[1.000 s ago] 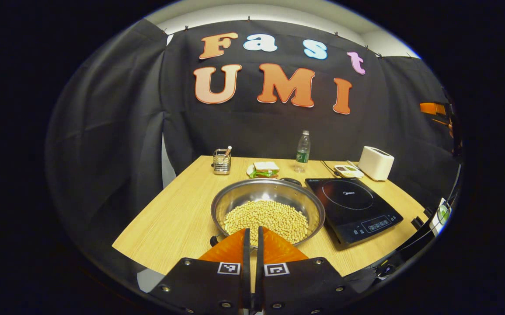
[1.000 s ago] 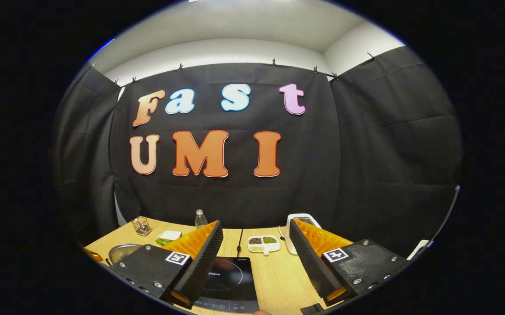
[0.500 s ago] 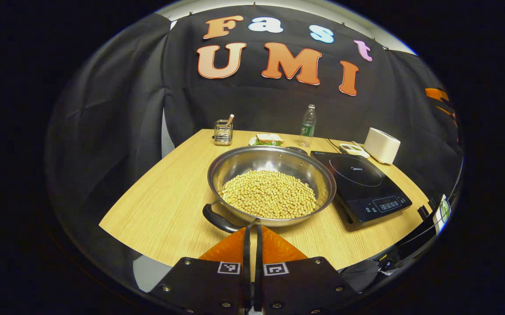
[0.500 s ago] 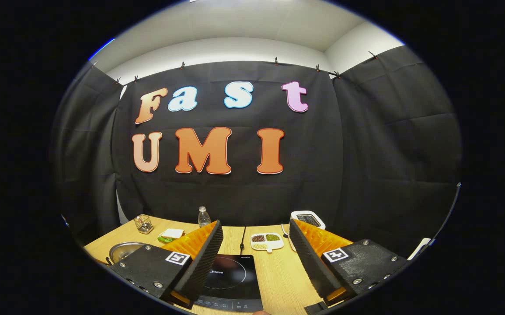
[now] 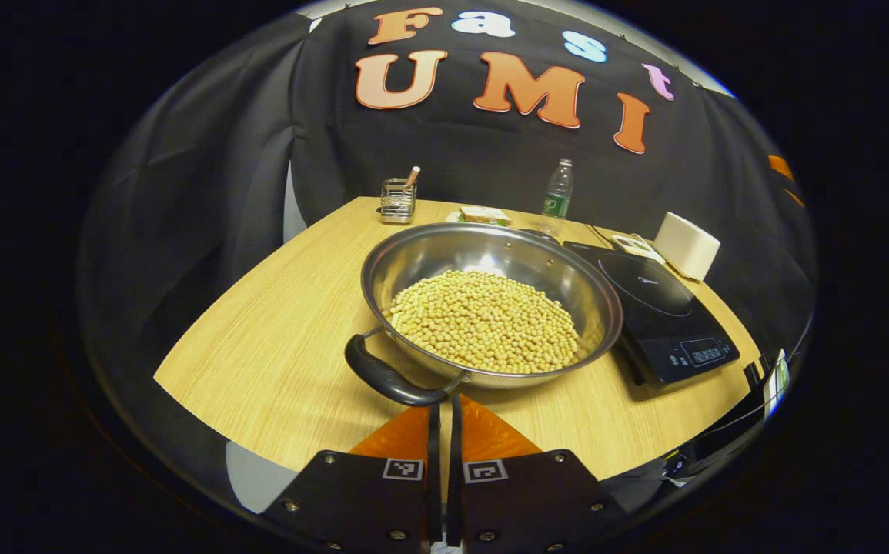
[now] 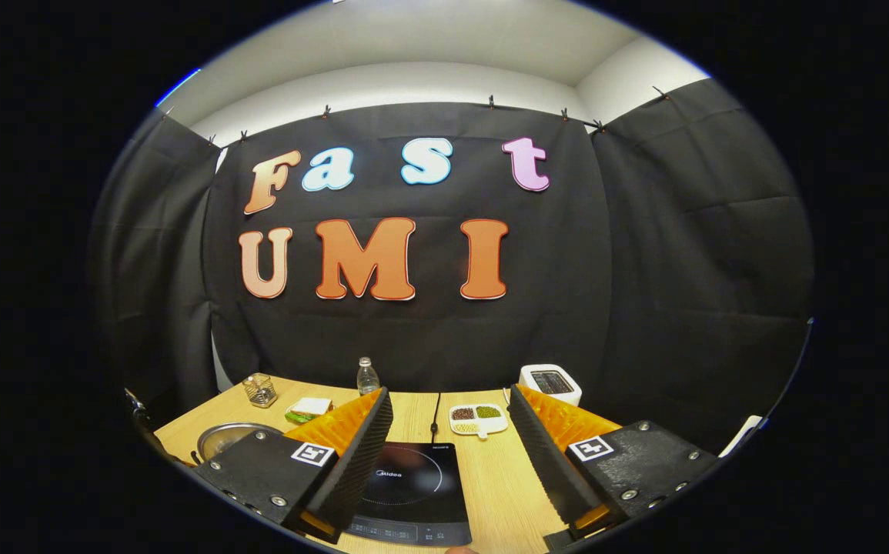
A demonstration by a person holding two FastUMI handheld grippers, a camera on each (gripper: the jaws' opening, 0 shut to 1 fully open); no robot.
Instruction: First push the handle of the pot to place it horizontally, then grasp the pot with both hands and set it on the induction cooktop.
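We've got the left gripper point(image 5: 442, 408) pressed together right at the black handle point(image 5: 387, 378) at 6 o'clock of the pot point(image 5: 490, 308) — steel, loaded with beans, so heavy and slick; best held by its handles. It sits on the table point(image 5: 275, 338), cooktop point(image 5: 663, 319) touching at 3 o'clock. The right gripper point(image 6: 448, 438) hangs spread apart over the cooktop point(image 6: 409, 492) — its view adds the dish point(image 6: 477, 418).

A: In the right gripper view the pot point(image 6: 222, 438) is half hidden behind the right gripper point(image 6: 450, 454)'s near finger. Its contents can't be seen there.

B: The cooktop point(image 6: 413, 492) too: its near edge is cut off, its panel too small to read.

A: In the left gripper view the pot's rim covers most of the sandwich point(image 5: 482, 216) at the desk point(image 5: 275, 346)'s far edge.

B: And its far handle point(image 5: 538, 233) barely shows.
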